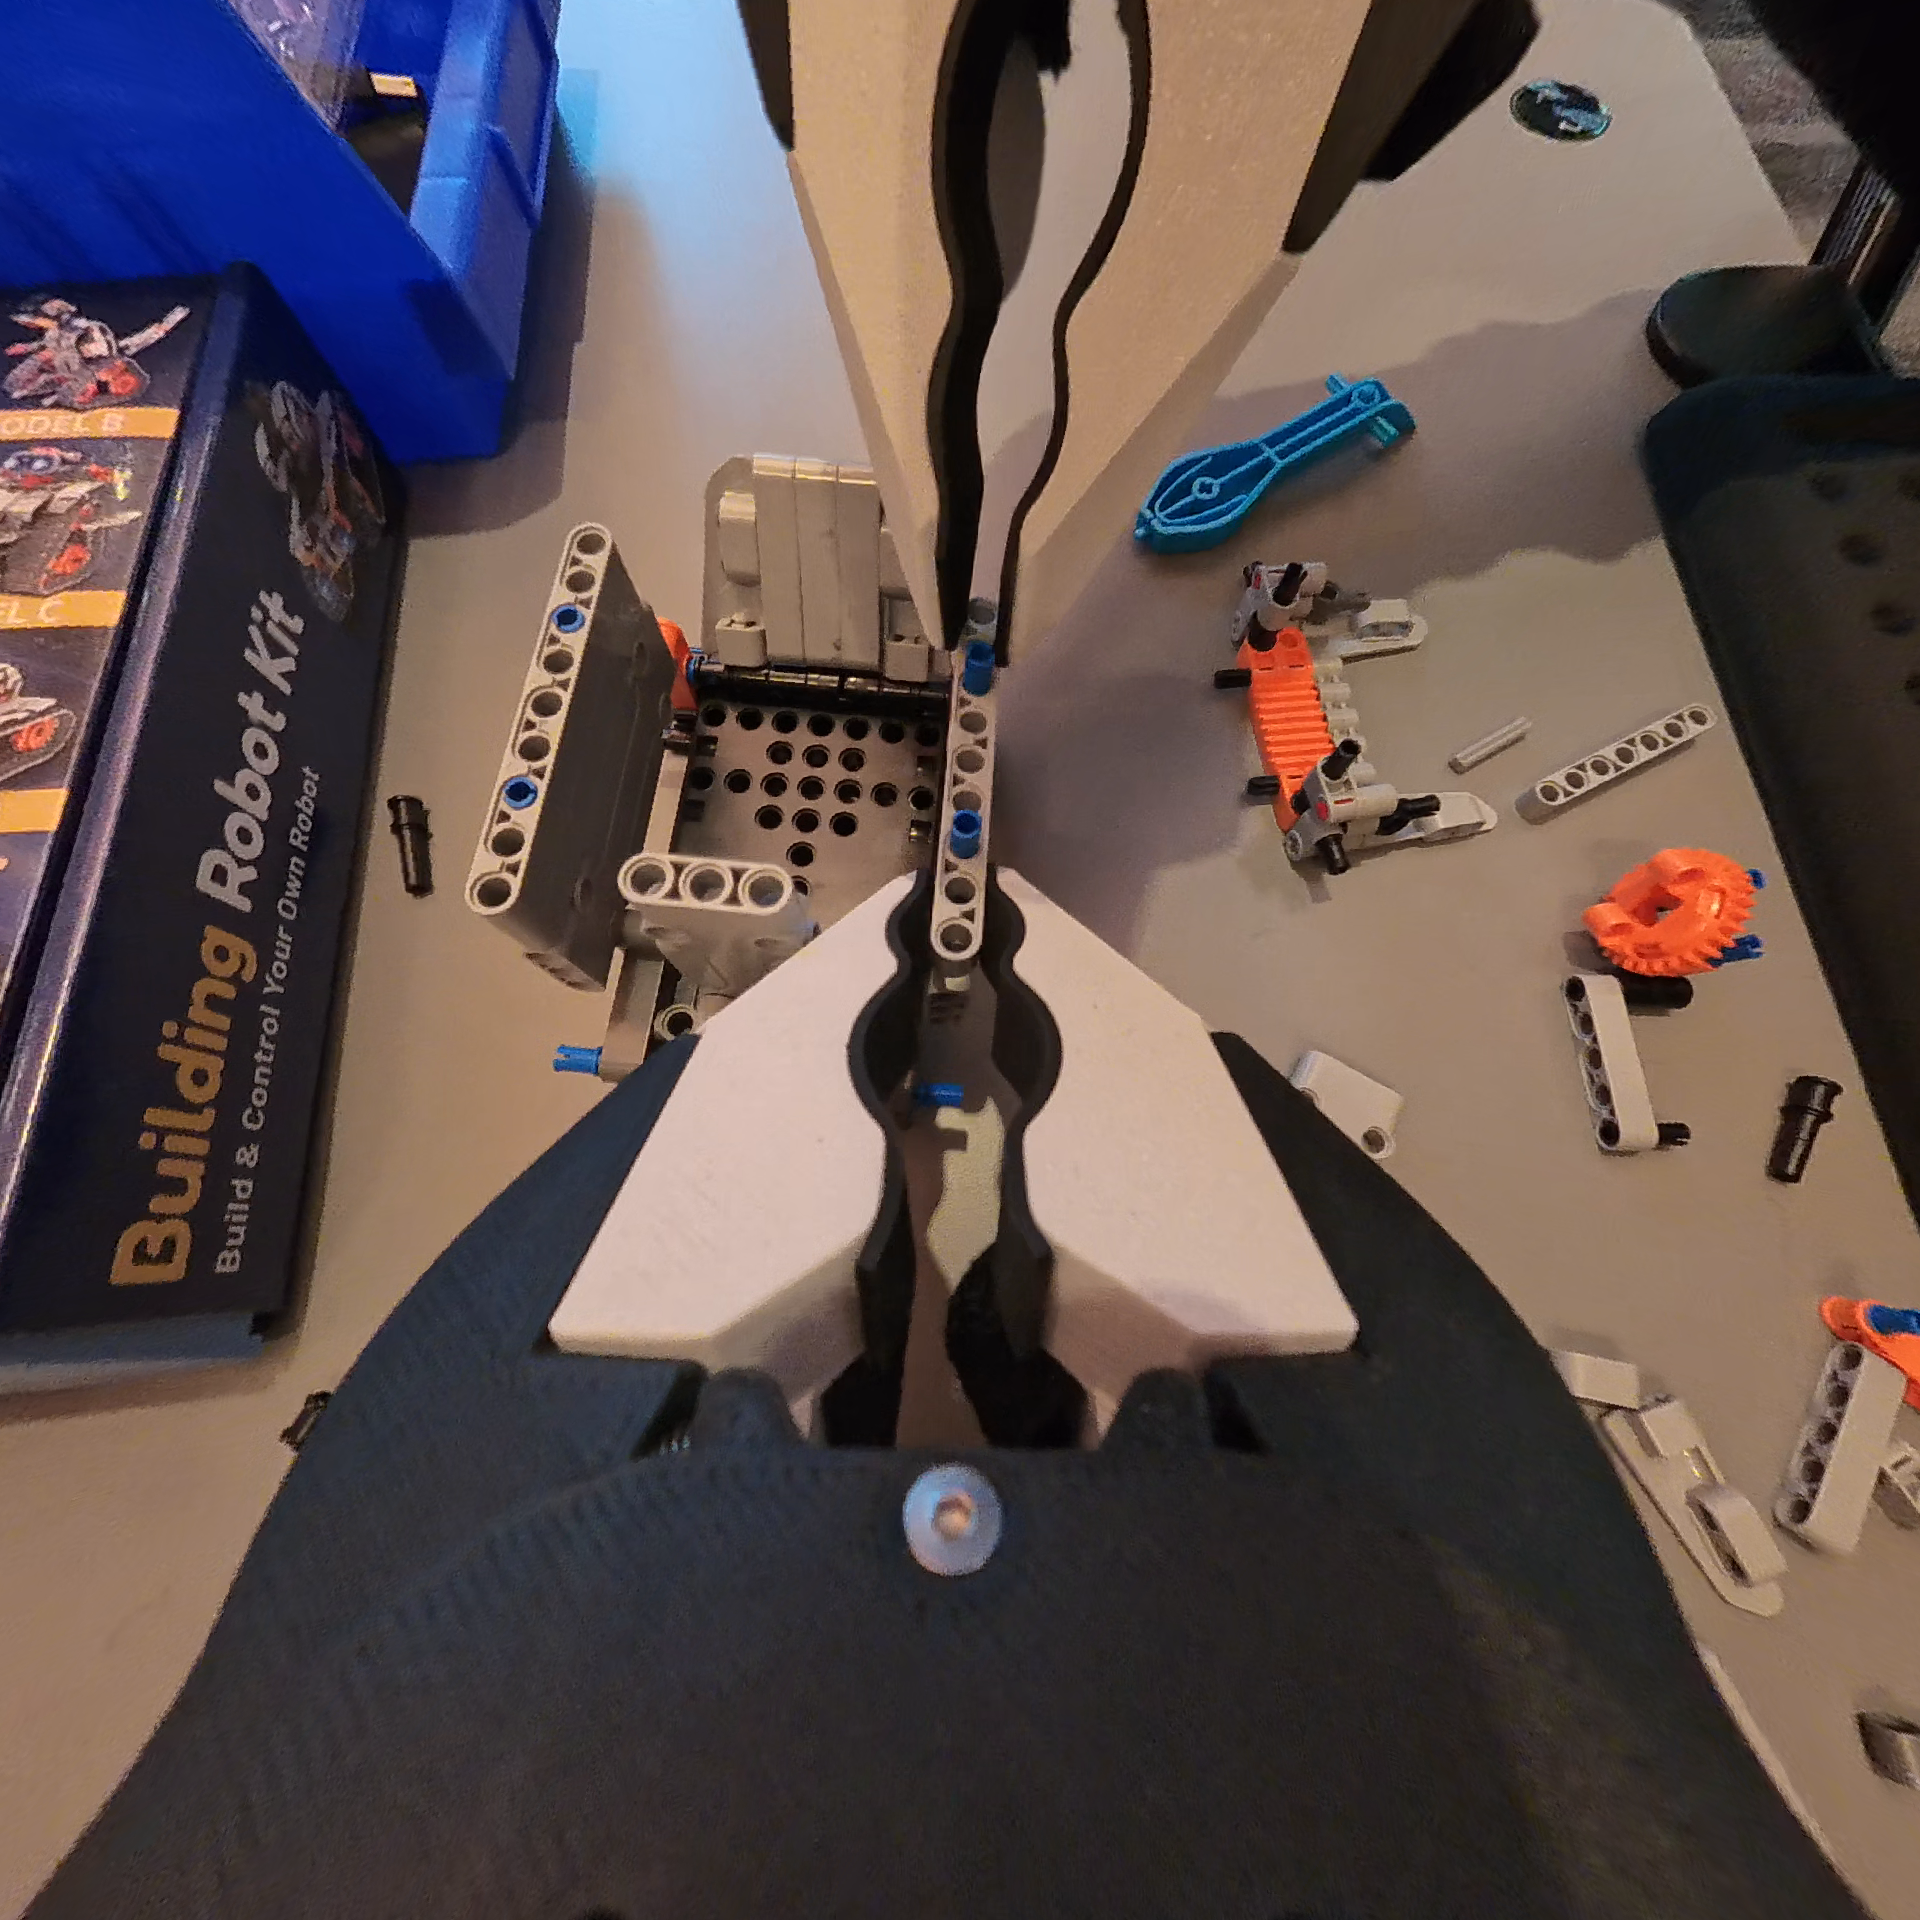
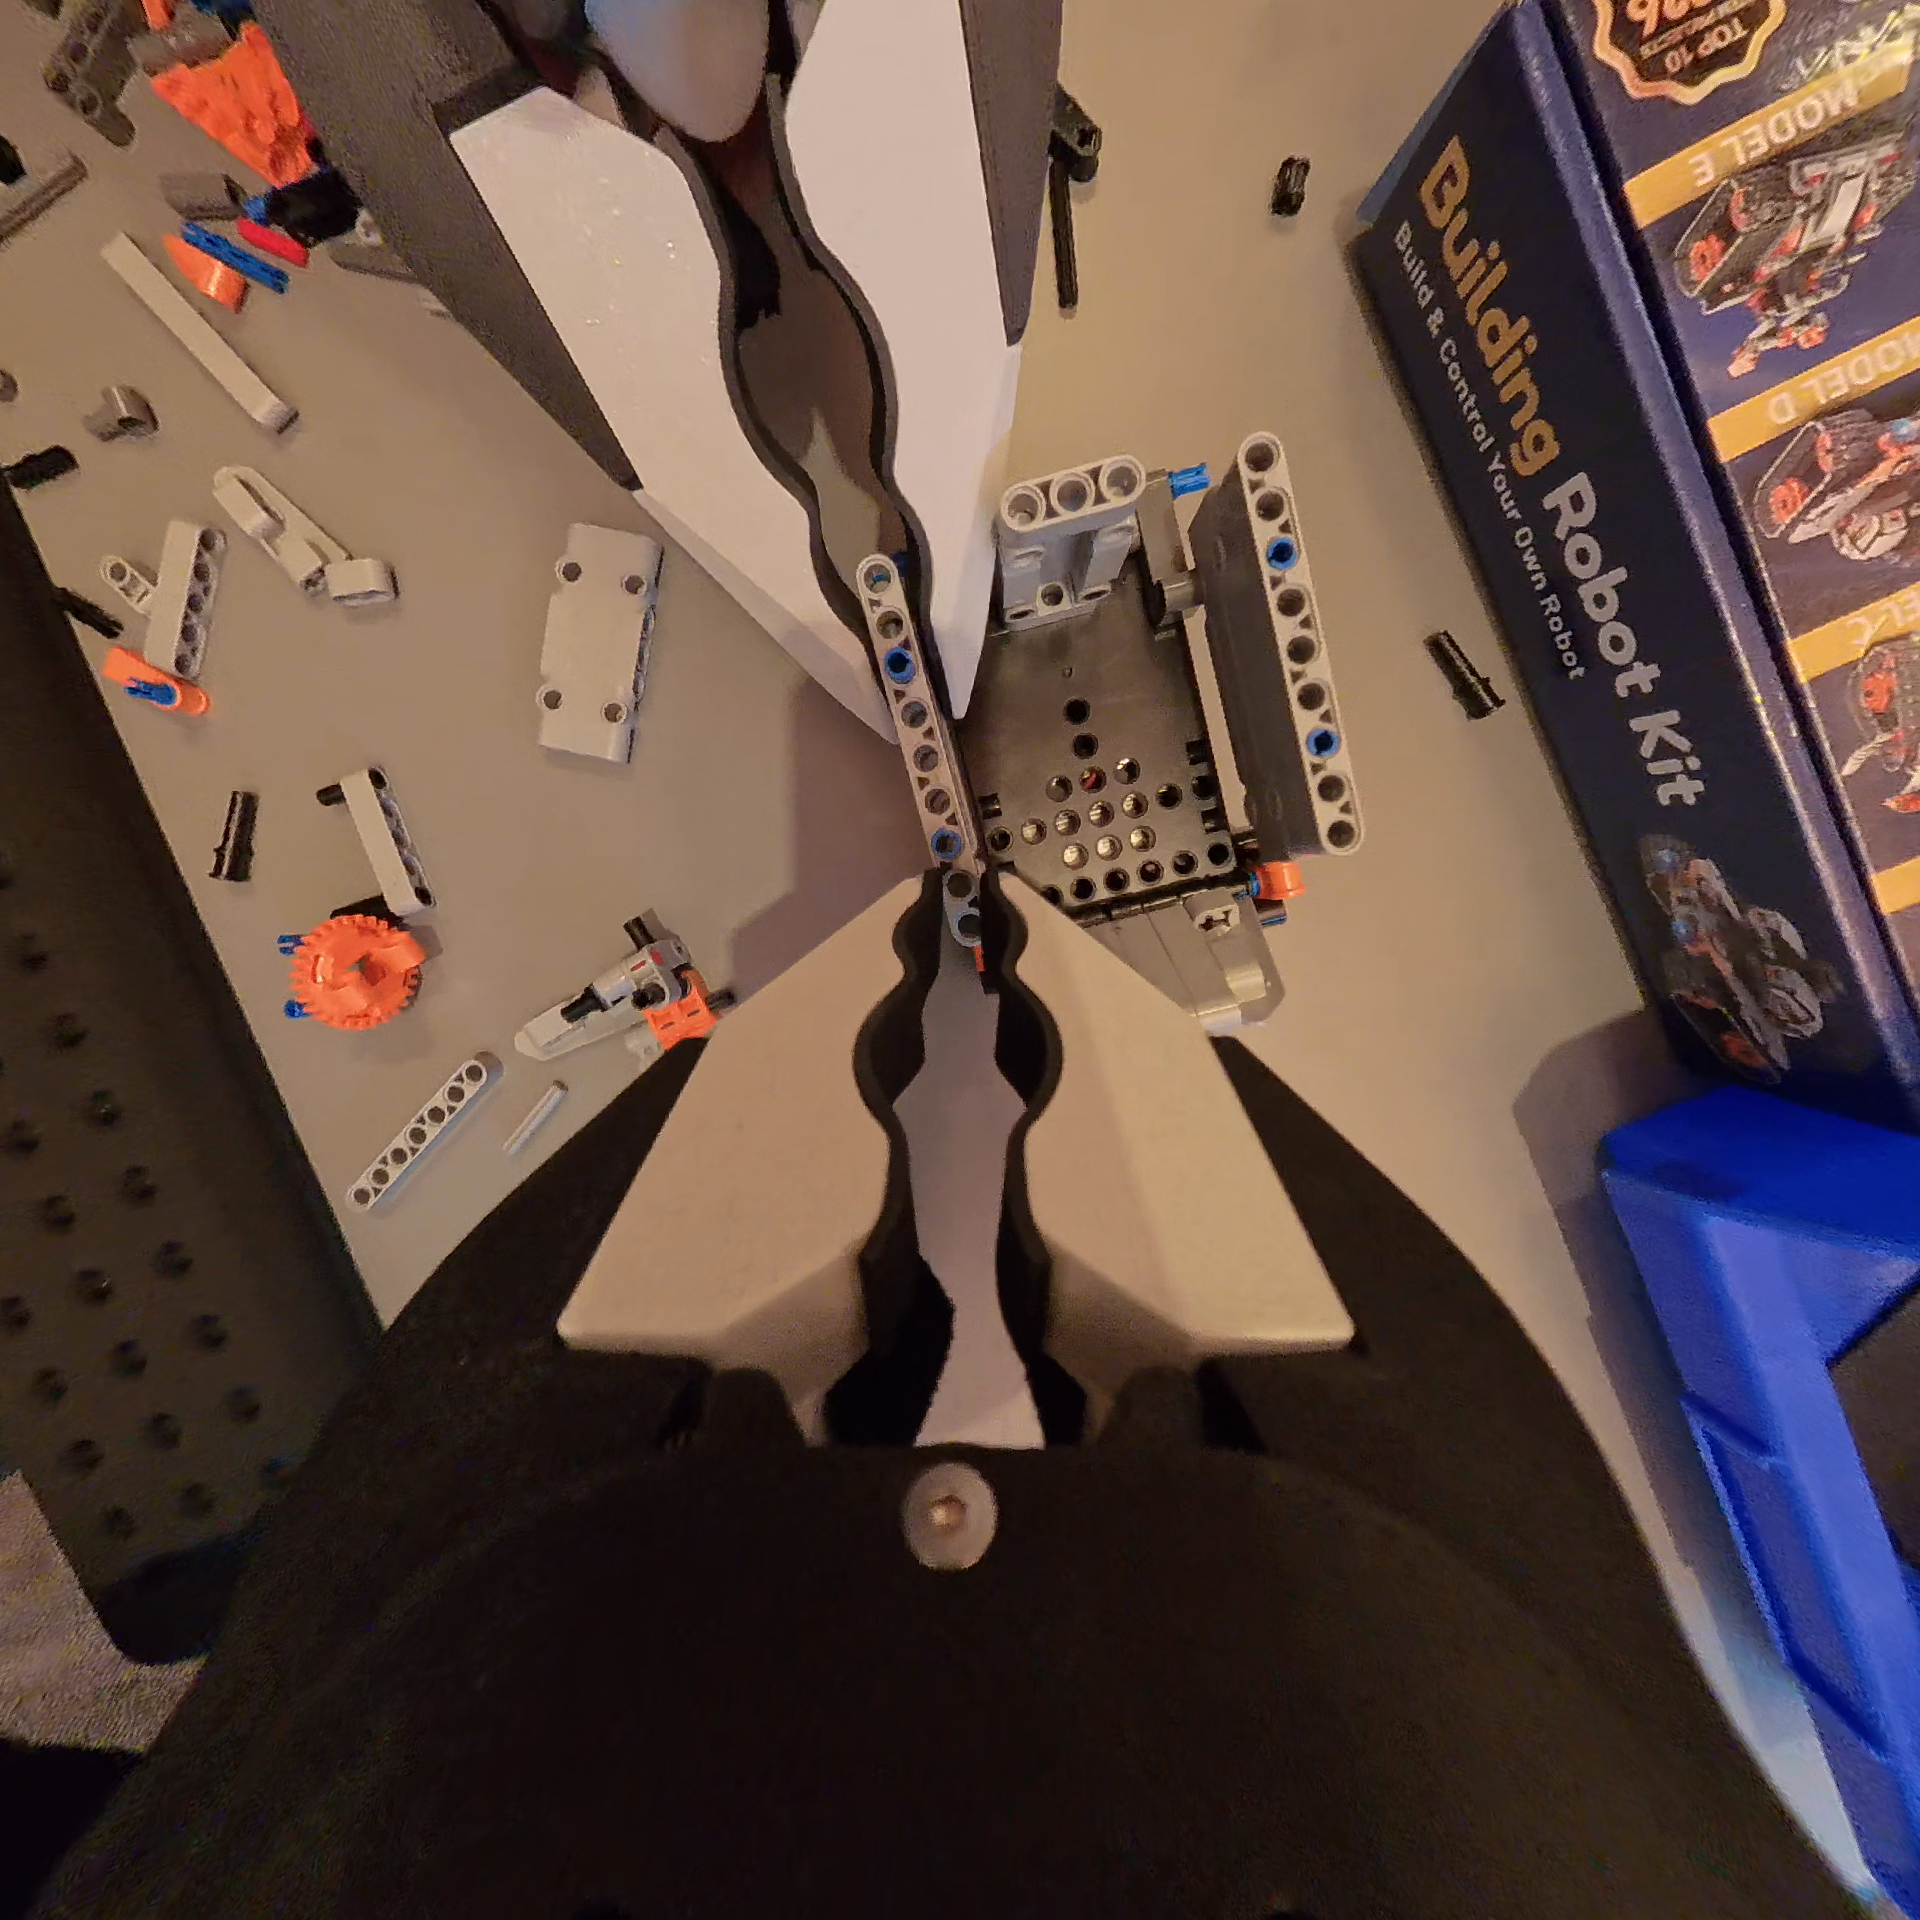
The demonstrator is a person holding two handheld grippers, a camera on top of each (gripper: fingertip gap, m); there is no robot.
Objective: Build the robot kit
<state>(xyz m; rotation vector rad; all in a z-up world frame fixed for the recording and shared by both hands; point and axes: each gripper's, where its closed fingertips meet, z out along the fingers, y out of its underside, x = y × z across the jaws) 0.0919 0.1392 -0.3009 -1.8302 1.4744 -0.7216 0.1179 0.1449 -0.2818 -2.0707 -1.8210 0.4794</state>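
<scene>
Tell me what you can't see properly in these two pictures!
- Near end of the grey holed beam: left wrist view, hidden between the left gripper pads.
- Its other end: right wrist view, hidden inside the right gripper.
- Blue bin: both views, cut off by the edge.
- Loose parts at the right edge: left wrist view, blurred.

Indoor light, warm and fairly dim, right wrist view dimmer and more amber than left. Soft shadows on the grey table [image 1: 1122,790] spread from the gripper fingers toward the loose parts. Mild glare on the glossy kit box [image 2: 1621,623]. Strong fisheye: edges bend, blue bin [image 1: 312,187] smeared and soft. Centre sharp; near black housings underexposed, little detail.
</scene>
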